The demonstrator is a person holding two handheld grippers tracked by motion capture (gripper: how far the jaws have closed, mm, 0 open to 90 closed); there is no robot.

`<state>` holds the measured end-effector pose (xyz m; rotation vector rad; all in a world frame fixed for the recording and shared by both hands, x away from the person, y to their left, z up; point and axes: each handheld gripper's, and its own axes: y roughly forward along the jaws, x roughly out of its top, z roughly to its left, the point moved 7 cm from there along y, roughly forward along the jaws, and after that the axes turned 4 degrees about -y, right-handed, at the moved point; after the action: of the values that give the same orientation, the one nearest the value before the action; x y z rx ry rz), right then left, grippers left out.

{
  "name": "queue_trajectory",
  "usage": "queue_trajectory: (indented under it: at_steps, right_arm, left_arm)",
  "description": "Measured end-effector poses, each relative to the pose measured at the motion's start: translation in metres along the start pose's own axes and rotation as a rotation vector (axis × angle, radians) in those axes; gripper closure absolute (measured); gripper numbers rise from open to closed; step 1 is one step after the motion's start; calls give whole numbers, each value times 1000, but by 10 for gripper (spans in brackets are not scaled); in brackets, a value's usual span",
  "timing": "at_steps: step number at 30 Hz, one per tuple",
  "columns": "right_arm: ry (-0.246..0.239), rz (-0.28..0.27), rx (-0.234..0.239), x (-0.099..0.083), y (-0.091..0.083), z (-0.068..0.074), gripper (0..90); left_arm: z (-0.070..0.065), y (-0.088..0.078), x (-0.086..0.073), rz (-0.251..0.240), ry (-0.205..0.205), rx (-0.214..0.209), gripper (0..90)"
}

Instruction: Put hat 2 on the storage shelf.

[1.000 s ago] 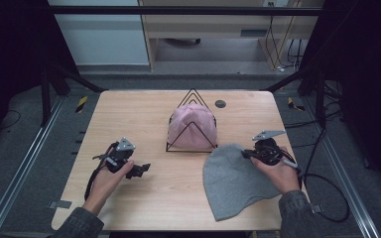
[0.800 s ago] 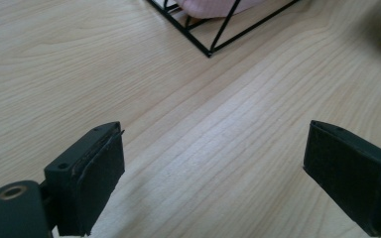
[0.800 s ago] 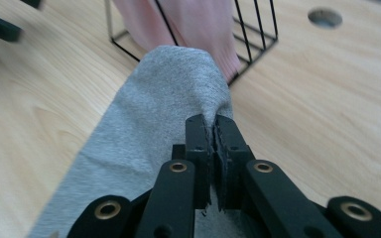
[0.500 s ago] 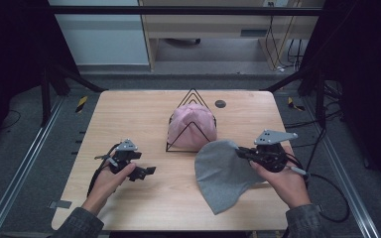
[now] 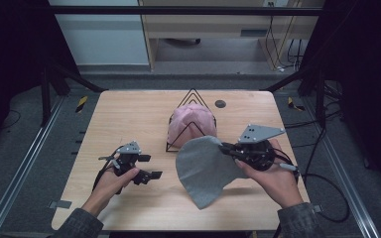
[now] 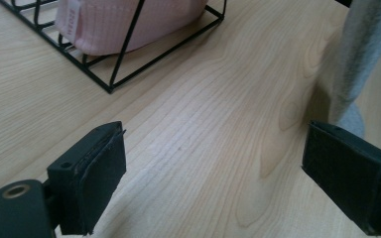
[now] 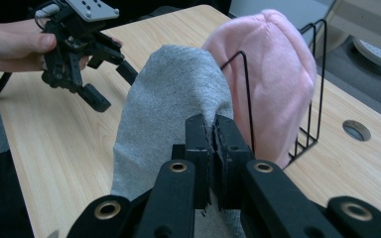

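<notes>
A grey knitted hat [image 5: 203,168] hangs from my right gripper [image 5: 226,148], which is shut on its edge; the hat's lower end still rests on the table. In the right gripper view the hat [image 7: 171,109] is pinched between the closed jaws of the right gripper [image 7: 213,134], just in front of a pink hat [image 7: 273,69]. The pink hat [image 5: 192,125] sits in a black wire rack [image 5: 192,99] at mid-table. My left gripper [image 5: 150,166] stands open and empty at the left, low over the wood. Its pads [image 6: 99,173] are wide apart, with the rack [image 6: 129,64] ahead.
A wooden table [image 5: 129,114] has a round cable hole [image 5: 220,103] behind the rack. Cables trail from both grippers toward the table's edges. Metal frame rails run along both sides of the table.
My right gripper has risen and moved left toward the rack, lifting the grey hat off the table so it hangs. The left gripper has stayed in place.
</notes>
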<state>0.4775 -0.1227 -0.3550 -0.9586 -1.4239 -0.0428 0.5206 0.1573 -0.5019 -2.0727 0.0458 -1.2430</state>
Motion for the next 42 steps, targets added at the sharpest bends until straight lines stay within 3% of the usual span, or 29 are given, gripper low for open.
queue_trajectory:
  at_steps: [6,20,31,34,42]
  right_arm:
    - [-18,1,6,13,8,4,863]
    - [-71,-6,38,48,32,16,863]
    - [-72,-14,38,65,46,20,862]
    - [-67,-17,41,66,50,21,863]
    - [-49,-12,49,65,60,20,862]
  left_arm:
    - [-6,1,2,-7,22,-29,93]
    - [-13,-1,6,-34,32,-67,93]
    - [-22,-2,11,-51,61,-106,103]
    - [-25,0,12,-49,77,-96,145]
    - [-25,1,19,-76,66,-57,475]
